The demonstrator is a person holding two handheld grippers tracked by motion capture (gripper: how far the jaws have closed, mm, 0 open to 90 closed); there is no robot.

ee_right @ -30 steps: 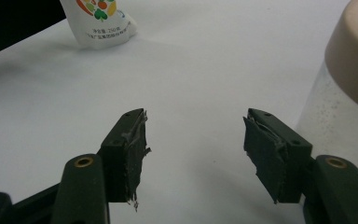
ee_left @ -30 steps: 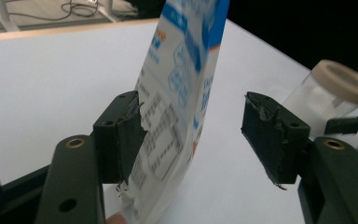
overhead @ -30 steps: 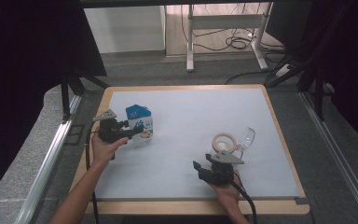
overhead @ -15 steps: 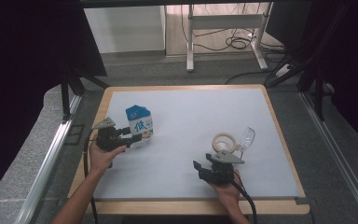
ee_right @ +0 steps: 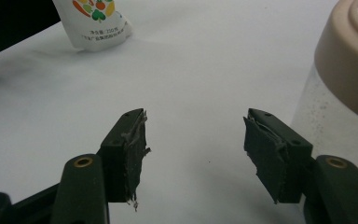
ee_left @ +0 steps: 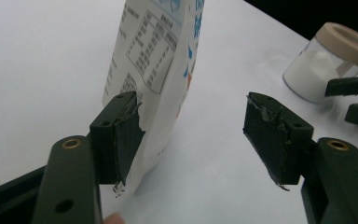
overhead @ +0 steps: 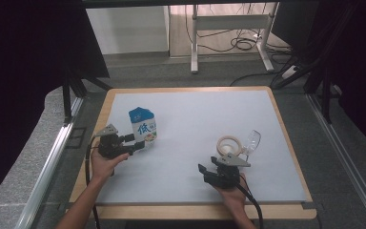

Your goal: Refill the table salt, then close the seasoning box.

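A blue and white milk carton (overhead: 143, 125) stands upright at the left of the white table top (overhead: 195, 109). My left gripper (overhead: 137, 144) is at its near side, open. In the left gripper view one pad (ee_left: 121, 135) lies against the carton (ee_left: 154, 70), while the other pad stands well clear of it, so the left gripper (ee_left: 191, 126) holds nothing. At the near right, my right gripper (overhead: 207, 164) is open just left of a clear jar with a beige lid (overhead: 229, 144). The right gripper (ee_right: 193, 135) has bare table between its jaws, and the jar (ee_right: 340, 98) is at the right edge.
A clear stemmed glass (overhead: 252, 140) lies on its side next to the jar. The jar (ee_left: 328, 63) holds white powder. The table has a wooden rim (overhead: 286, 133). Grey floor, a metal rail and dark curtains surround it.
The carton stands taller and more upright than one second ago. My left gripper has shifted a little toward the near edge. The right gripper has kept still.
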